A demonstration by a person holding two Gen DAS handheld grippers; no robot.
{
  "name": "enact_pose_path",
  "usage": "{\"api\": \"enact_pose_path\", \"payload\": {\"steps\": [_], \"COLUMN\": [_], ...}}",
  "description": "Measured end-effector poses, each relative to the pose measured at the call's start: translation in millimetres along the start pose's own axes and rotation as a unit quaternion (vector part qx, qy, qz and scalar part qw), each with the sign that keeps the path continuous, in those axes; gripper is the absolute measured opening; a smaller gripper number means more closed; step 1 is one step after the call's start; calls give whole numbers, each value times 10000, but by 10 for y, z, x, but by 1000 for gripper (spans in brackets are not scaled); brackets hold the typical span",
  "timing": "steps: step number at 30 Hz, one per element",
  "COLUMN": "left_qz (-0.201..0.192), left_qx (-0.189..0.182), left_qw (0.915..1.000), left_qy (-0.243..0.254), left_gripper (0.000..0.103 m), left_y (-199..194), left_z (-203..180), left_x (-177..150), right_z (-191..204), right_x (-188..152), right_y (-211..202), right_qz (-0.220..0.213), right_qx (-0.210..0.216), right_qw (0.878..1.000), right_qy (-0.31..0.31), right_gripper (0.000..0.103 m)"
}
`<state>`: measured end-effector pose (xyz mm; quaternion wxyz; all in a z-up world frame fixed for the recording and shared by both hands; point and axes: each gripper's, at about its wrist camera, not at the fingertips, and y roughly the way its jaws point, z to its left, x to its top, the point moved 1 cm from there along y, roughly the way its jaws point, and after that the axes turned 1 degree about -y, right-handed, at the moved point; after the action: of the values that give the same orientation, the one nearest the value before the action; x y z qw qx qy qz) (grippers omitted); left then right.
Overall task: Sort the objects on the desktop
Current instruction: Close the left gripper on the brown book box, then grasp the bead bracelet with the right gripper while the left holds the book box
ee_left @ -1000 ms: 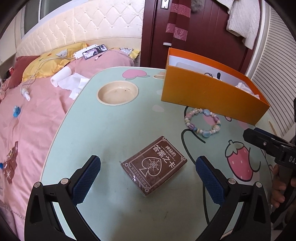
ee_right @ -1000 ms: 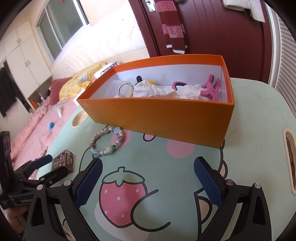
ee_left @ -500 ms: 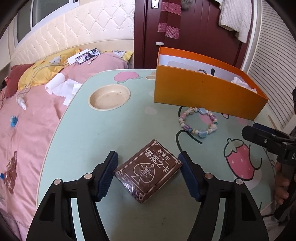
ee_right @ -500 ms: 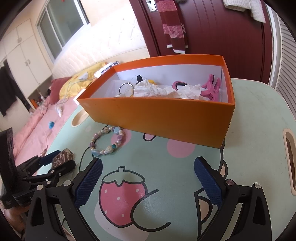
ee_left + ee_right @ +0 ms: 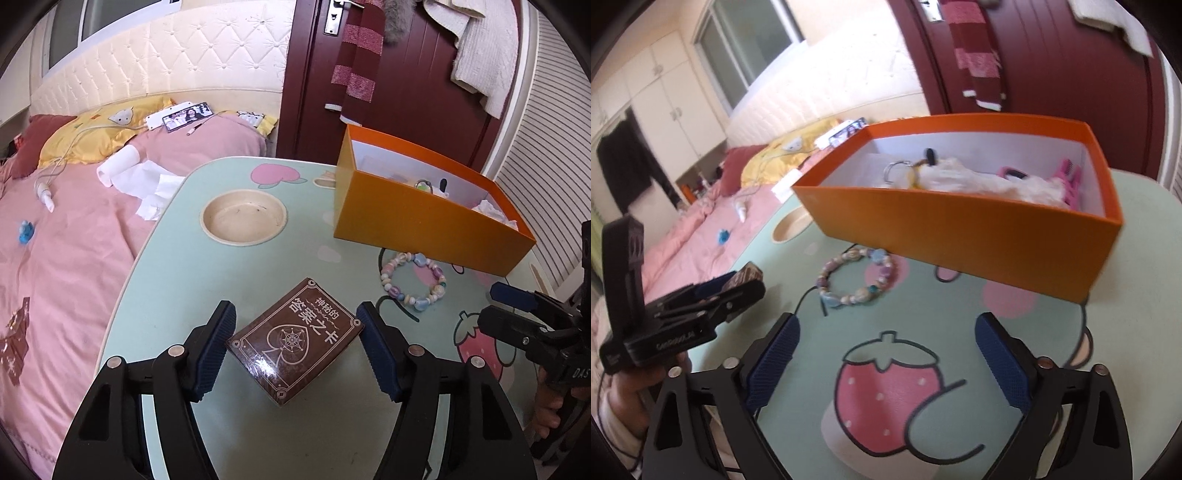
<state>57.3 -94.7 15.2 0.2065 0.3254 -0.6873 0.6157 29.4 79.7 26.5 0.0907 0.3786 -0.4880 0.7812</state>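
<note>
gripping the brown card box point(image 5: 295, 341) between its pads, the left claw point(image 5: 297, 347) is clenched; only the right view shows pink clips point(image 5: 1067, 181) inside the orange box point(image 5: 979, 236) ahead of the spread, empty right claw point(image 5: 886, 362).

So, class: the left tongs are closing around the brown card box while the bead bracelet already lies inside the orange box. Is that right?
Not quite. The bead bracelet lies on the table in front of the orange box, not inside it, as the left wrist view shows. The left tongs do bracket the brown card box.
</note>
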Motion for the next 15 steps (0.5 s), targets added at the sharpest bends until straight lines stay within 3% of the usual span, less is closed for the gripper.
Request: {"api": "enact_pose_path", "payload": {"steps": [3, 7, 15], "left_qz": [-28, -47, -132], "left_qx": [-109, -230, -483], "left_qw": [9999, 9997, 9983], "left_qy": [-75, -122, -307], "left_gripper": [68, 68, 68], "left_y": [19, 44, 67], "left_z": [55, 81, 149], "left_x": [-12, -36, -65], "right_z": [72, 106, 511], "right_x": [19, 140, 257], "right_y": [38, 226, 584], "right_qz": [29, 151, 481], "right_qx": [60, -67, -747], "right_qw": [9999, 9999, 9905], "right_qy": [-107, -26, -1050], "right_gripper": [85, 84, 88]}}
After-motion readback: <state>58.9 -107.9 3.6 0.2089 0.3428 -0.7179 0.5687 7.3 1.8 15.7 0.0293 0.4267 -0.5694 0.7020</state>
